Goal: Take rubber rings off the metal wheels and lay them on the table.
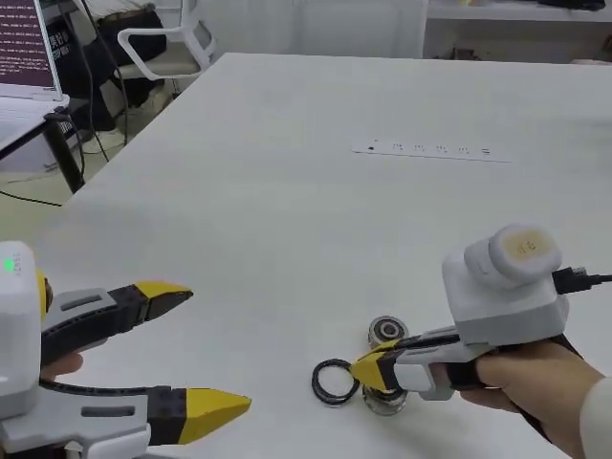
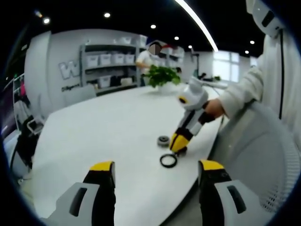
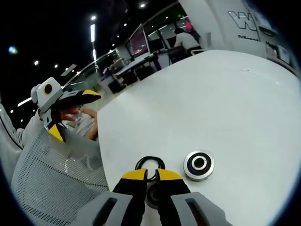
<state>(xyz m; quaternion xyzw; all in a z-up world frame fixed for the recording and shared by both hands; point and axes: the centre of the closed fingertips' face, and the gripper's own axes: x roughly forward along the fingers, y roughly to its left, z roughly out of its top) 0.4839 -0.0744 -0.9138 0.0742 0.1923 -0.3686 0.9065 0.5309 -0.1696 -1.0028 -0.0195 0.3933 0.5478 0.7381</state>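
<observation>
**Left hand-held gripper (image 1: pixel 206 349) wide open, right hand-held gripper (image 1: pixel 363 369) narrow at the rubber ring (image 1: pixel 333 381)**

Nearest in the head view, at the lower left, the left hand-held gripper hangs just above the white surface (image 1: pixel 287 191). Its two yellow-tipped jaws are spread far apart and hold nothing. In its own view the same jaws (image 2: pixel 156 166) rise wide from the bottom edge, pointing across the surface toward the work.

At the lower right of the head view, a hand (image 1: pixel 521 378) holds the right hand-held gripper low over the surface. Its jaws are drawn close together, leaving a thin gap. The yellow tips sit at the near edge of the black rubber ring, which lies flat on the surface. I cannot tell whether the tips pinch the ring or only touch it.

In the right gripper view the ring (image 3: pixel 150 164) lies just beyond the tips (image 3: pixel 152 175). A metal wheel (image 3: pixel 153 197) shows in the gap below the jaws. A second metal wheel (image 3: pixel 199 165) lies flat just to the right, apart from the ring.

In the head view this second wheel (image 1: pixel 386 331) sits just behind the right hand-held gripper, and the first wheel (image 1: pixel 385 403) lies under it.

The left gripper view shows the ring (image 2: pixel 168 160), the second wheel (image 2: pixel 163 140) and the right hand-held gripper (image 2: pixel 178 142) close together near the surface's edge.
</observation>
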